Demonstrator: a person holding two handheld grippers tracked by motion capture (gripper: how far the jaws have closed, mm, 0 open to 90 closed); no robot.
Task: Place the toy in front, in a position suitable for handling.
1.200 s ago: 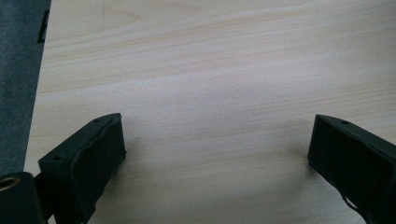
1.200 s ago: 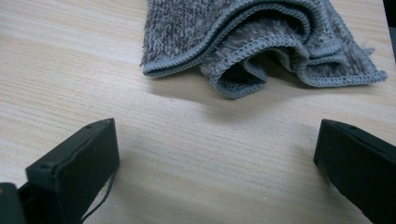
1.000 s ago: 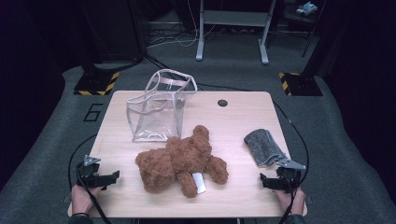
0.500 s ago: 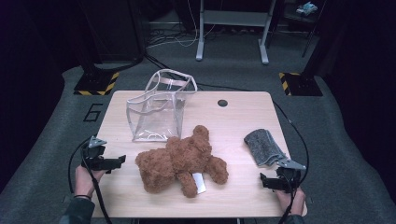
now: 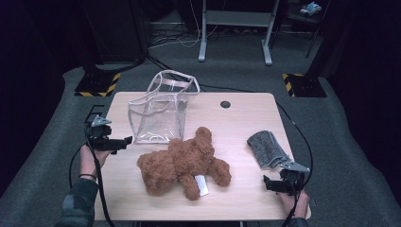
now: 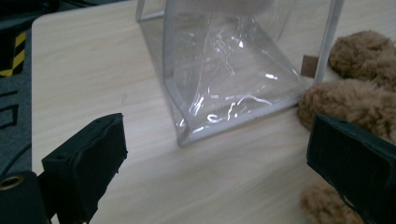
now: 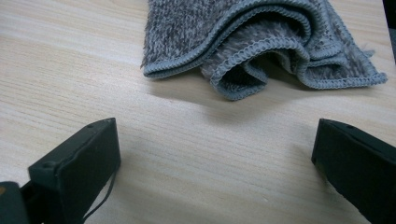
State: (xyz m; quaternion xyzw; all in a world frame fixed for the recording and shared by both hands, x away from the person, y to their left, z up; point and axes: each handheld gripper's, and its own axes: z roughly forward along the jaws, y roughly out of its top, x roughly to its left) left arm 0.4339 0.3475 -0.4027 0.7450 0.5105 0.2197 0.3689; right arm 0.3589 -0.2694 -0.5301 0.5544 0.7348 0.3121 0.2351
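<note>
Possibly "6" marked on floor mat (image 5: 97, 109); teddy tag (image 5: 201, 185) unreadable.

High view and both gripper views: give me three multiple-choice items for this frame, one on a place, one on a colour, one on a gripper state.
1. Where does the grey cloth lie?
A. Inside the bag
B. On the table near the right gripper
C. Under the teddy bear

2. What colour is the teddy bear?
A. Brown
B. White
C. Blue

3. How does the left gripper stand?
A. Shut on the bag's handle
B. Shut on the bear's leg
C. Open, holding nothing

Key: 1 B, the high view shows the cloth on the wood just ahead of the right gripper. 2 A, its fur is brown in the high view. 3 C, the left gripper view shows the fingers wide apart, with the clear plastic bag beyond them.
</note>
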